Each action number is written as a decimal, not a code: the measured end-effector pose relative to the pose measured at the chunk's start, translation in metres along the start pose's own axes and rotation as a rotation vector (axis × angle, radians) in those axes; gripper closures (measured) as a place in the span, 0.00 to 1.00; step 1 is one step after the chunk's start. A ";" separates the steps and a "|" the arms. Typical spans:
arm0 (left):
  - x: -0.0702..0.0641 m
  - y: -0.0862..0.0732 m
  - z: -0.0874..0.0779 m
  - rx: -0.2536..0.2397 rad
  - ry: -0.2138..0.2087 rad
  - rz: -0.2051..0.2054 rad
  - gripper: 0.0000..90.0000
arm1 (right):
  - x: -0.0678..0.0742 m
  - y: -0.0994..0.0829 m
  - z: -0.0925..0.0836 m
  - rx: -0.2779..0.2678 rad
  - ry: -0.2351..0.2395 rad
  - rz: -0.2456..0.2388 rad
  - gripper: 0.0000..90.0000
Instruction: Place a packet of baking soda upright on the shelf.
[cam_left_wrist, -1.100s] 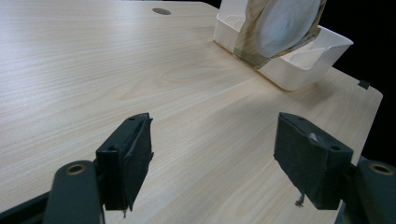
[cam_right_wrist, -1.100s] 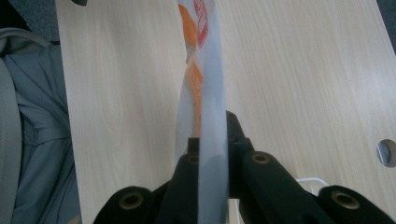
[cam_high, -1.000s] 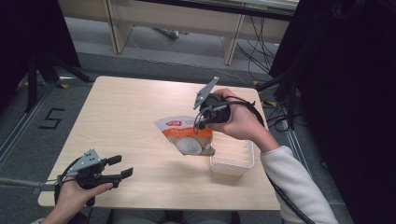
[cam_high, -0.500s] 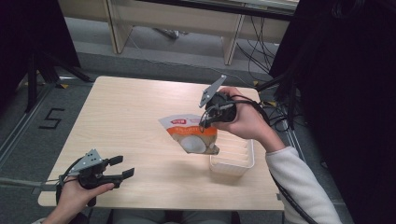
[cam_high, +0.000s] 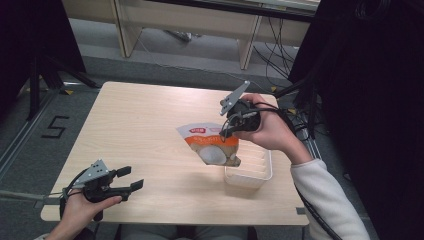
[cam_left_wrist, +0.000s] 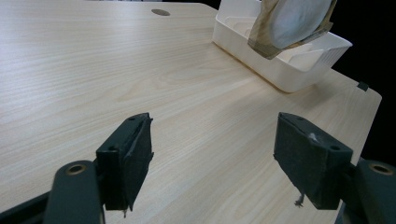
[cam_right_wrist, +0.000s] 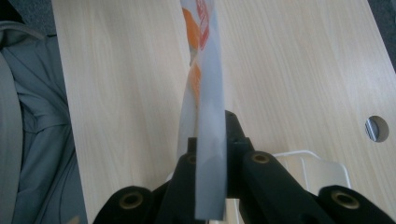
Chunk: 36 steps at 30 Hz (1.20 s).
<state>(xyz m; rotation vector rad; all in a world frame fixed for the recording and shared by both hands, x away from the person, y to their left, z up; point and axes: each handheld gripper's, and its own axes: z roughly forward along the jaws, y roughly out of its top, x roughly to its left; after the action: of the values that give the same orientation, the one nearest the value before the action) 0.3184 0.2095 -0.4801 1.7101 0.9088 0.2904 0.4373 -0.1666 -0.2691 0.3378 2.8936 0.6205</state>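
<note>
One thin strip of sealed edge is all that carries the snack pouch (cam_high: 210, 145) — the right gripper (cam_high: 231, 126) has its jaws clamped flat on that seam, as the right gripper view shows, where the pouch (cam_right_wrist: 205, 88) runs edge-on up from between the closed pads. In the high view the bag hangs in the air, tilted, its lower corner over the near-left end of the white plastic tray (cam_high: 255, 170), which sits on the wooden table (cam_high: 140, 125) just beside the person's right hand (cam_high: 267, 130).

Judging from that hold, the main risk is slip: the film looks smooth and the filled part of the bag hangs below and to one side of the pinch, so a quick swing or tilt of the wrist could pull the seam out of the pads and drop the bag on the table instead of in the tray. A second risk is that the bag swings and catches the tray's rim, nudging the light tray toward the table edge — it already stands near the right side.

The left gripper (cam_high: 127, 182) rests near the front-left corner, jaws spread wide with nothing between them, well apart from tray (cam_left_wrist: 280, 60) and pouch (cam_left_wrist: 289, 23), so it could not steady either in time.
</note>
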 end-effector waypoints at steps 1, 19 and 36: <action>0.000 0.000 0.000 0.000 0.000 0.000 0.30 | -0.002 -0.001 0.000 -0.001 0.005 -0.022 1.00; 0.000 0.000 0.000 0.001 0.003 -0.013 0.30 | -0.005 -0.019 -0.016 0.011 -0.036 0.001 1.00; 0.000 0.000 0.000 -0.006 0.001 -0.001 0.30 | -0.007 -0.034 -0.024 0.065 -0.025 0.031 1.00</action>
<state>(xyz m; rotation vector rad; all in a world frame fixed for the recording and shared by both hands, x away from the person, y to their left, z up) 0.3187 0.2091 -0.4798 1.7036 0.9090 0.2932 0.4332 -0.2075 -0.2605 0.3962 2.8946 0.5234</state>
